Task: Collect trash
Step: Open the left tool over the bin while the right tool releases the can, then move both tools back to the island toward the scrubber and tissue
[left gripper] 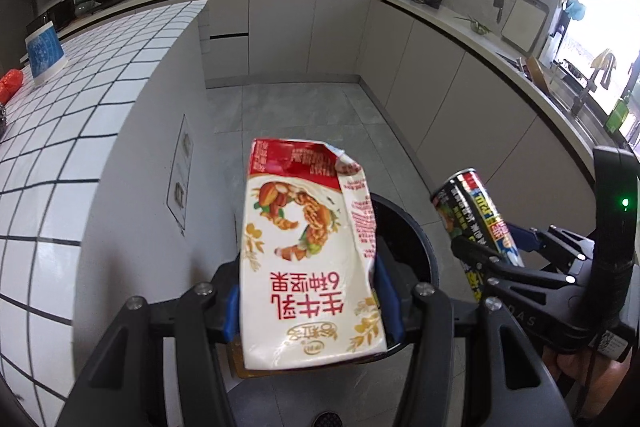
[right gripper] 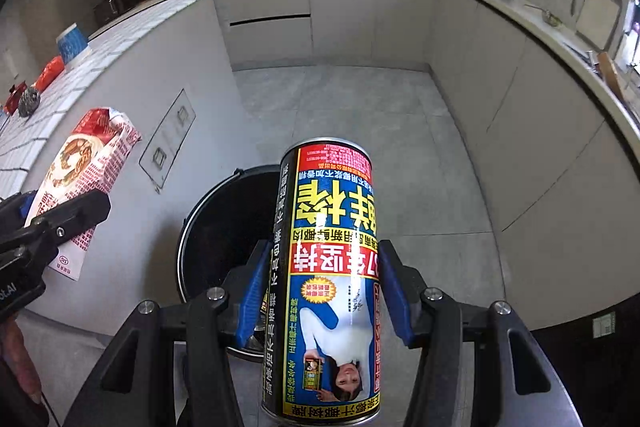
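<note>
So we've got the left gripper [left gripper: 308, 303] fingers clamped on the crumpled milk carton [left gripper: 308, 251] right over the black bin [left gripper: 416, 247] and the right gripper [right gripper: 324, 291] squeezing the tall can [right gripper: 324, 283] near its rim, so letting go early probably bounces that can onto the floor.

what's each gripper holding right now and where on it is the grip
The left gripper clamps the milk carton across its lower sides; the right gripper clamps the drink can around its middle.
</note>
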